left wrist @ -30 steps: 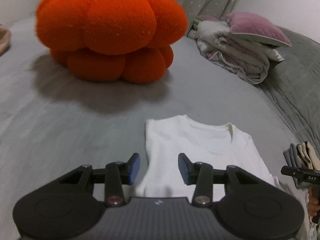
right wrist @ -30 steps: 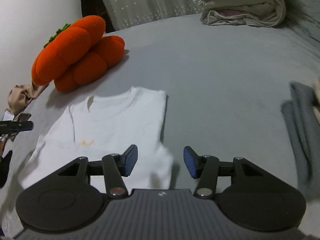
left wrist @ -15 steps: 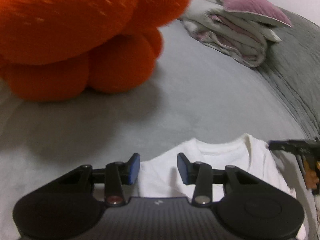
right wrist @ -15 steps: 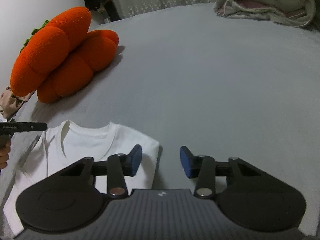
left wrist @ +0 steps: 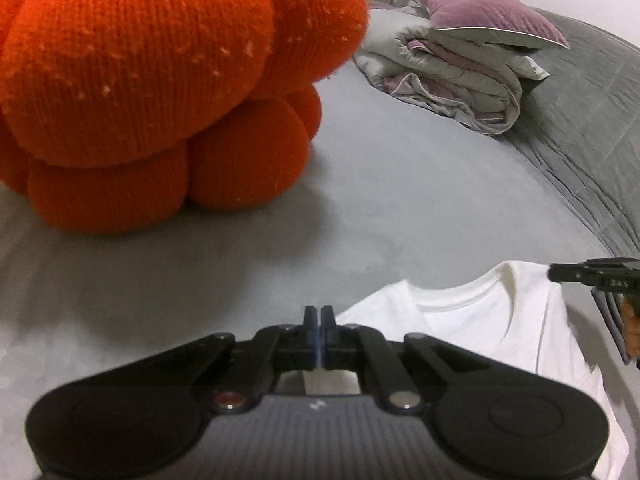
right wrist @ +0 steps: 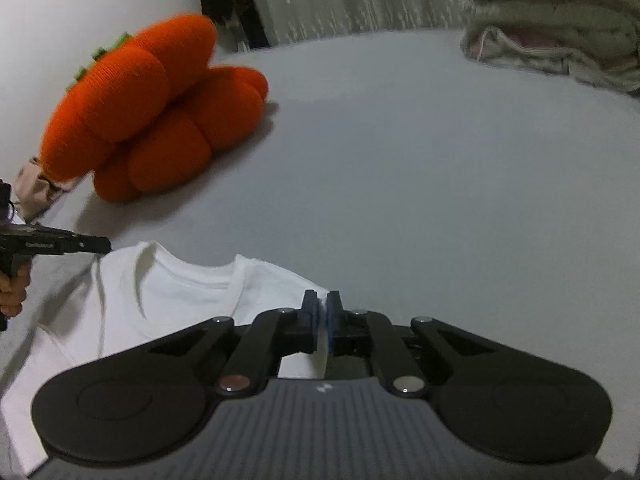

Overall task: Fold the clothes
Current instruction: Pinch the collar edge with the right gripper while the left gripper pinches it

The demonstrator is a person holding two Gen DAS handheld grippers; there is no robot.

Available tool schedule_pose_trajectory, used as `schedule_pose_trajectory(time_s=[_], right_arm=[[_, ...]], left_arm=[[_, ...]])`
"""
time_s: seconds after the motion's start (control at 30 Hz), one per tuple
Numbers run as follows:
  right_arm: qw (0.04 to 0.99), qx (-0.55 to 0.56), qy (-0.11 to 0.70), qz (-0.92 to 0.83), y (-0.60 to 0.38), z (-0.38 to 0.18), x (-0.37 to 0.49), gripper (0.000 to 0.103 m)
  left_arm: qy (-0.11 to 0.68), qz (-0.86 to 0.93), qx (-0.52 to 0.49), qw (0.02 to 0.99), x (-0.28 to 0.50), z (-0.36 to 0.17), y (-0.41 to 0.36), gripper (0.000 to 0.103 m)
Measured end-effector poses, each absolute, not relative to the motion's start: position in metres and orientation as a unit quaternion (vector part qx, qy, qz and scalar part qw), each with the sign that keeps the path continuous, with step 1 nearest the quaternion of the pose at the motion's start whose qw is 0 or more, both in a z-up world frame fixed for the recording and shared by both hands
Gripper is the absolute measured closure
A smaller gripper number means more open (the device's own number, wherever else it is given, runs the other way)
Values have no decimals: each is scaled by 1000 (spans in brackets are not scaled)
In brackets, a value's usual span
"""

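I am looking along my left gripper (left wrist: 319, 322), and its blue pads are pressing together on the left shoulder corner of the white T-shirt (left wrist: 492, 320), a thin sliver of white cloth showing between them. The shirt is lying flat on the grey bed cover (left wrist: 200, 280), collar pointing away from me toward the far side of the bed and its long axis running from the neckline back under my grippers. It is looking plain white with a ribbed round neck (its sides seem already folded in, giving a narrow strip, though I cannot tell for sure). An orange knitted pumpkin cushion (left wrist: 160, 92) is sitting on the bed beyond and to the left of the shirt, well apart from it. Further right, a folded quilt (left wrist: 452, 80) with a mauve pillow (left wrist: 484, 14) on top is resting near the bed's far edge. My right gripper (right wrist: 321, 312) is pinching the shirt's right shoulder corner, white fabric caught between its closed pads.
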State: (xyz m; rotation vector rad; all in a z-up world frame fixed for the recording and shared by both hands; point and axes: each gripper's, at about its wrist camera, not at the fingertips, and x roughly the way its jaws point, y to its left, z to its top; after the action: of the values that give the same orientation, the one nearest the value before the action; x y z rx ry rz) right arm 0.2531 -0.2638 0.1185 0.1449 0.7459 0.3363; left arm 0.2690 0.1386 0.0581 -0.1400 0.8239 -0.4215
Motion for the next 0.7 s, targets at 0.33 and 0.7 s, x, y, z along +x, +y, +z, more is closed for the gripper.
schedule_pose_trajectory(time_s=[0.33, 0.7], right_arm=[[913, 58, 377, 145, -257, 108, 257, 98], [909, 47, 387, 148, -252, 89, 265, 95]], left_arm=[[404, -204, -82, 888, 271, 50, 141, 49], [411, -209, -12, 887, 273, 32, 125, 93]])
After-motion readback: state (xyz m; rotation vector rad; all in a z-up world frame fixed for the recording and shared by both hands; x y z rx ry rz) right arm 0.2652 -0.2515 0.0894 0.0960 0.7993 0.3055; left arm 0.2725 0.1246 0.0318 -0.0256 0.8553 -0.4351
